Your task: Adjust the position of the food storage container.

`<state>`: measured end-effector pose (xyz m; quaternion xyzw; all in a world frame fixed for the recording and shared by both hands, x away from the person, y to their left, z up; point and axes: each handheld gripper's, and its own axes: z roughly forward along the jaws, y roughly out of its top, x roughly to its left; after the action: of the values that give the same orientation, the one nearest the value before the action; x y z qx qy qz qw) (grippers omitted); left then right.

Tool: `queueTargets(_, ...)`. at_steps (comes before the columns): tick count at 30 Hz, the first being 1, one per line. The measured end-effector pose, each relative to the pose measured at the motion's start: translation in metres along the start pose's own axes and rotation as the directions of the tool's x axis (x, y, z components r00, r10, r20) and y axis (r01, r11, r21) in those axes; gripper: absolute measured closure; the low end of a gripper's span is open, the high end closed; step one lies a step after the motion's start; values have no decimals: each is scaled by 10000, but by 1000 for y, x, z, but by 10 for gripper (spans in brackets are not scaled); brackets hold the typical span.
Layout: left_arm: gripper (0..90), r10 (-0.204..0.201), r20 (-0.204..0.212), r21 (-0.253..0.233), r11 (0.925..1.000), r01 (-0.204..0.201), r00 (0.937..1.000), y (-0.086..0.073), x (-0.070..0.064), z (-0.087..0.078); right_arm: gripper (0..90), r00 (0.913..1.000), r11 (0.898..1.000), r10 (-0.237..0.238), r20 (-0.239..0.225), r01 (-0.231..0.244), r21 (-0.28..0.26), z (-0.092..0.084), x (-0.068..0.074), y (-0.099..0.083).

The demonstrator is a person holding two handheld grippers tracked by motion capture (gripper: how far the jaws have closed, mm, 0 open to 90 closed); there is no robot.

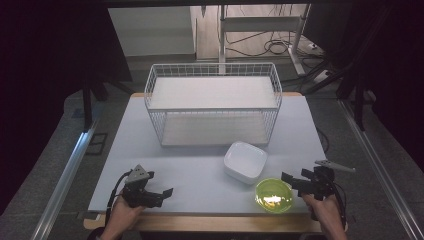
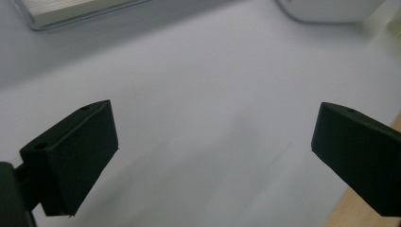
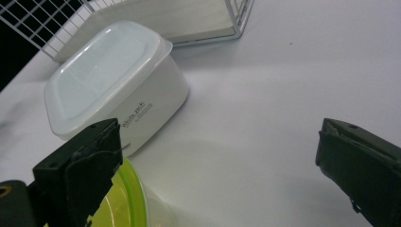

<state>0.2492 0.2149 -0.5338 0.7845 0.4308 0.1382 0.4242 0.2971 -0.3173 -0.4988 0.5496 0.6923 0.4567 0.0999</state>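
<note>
Nearest the high camera, two hands hold the grippers at the table's (image 1: 165,160) front edge. Left gripper (image 1: 159,195) hovers over bare white surface, jaws spread wide with nothing between them. Right gripper (image 1: 291,181) is likewise released and empty, just beside the green bowl (image 1: 273,195) — perhaps touching its rim, hard to tell. Just behind the bowl sits a white lidded container (image 1: 245,161), and farther back stands a white wire basket (image 1: 213,102).
</note>
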Motion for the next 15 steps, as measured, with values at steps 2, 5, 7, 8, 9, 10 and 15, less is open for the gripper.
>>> queueTargets(2,17,5,-153,-29,10000,-5,9999,0,0,-1,14,10000,10000,-78,17,77,40,0,1,0)
queueTargets(5,23,-206,-7,-546,9983,205,9998,1,2,-5,19,9995,9996,-296,-129,297,26,-3,3,2)
queueTargets(7,25,-223,16,-659,9976,224,9997,1,3,-5,26,9994,9995,-322,-127,322,31,-4,3,3)
queueTargets(8,29,-208,32,-781,9967,210,9998,1,4,-6,35,9989,9990,-448,-171,449,62,-6,4,3)
queueTargets(9,30,-208,32,-781,9967,210,9998,1,4,-6,35,9989,9990,-448,-171,449,62,-6,4,3)
queueTargets(10,31,-176,99,-898,9958,184,9998,0,4,-6,47,9980,9981,-613,-180,615,105,-7,4,4)
queueTargets(15,35,-68,191,-1034,9946,88,9998,0,4,-5,133,9934,9929,-1143,-96,1145,312,-9,11,5)
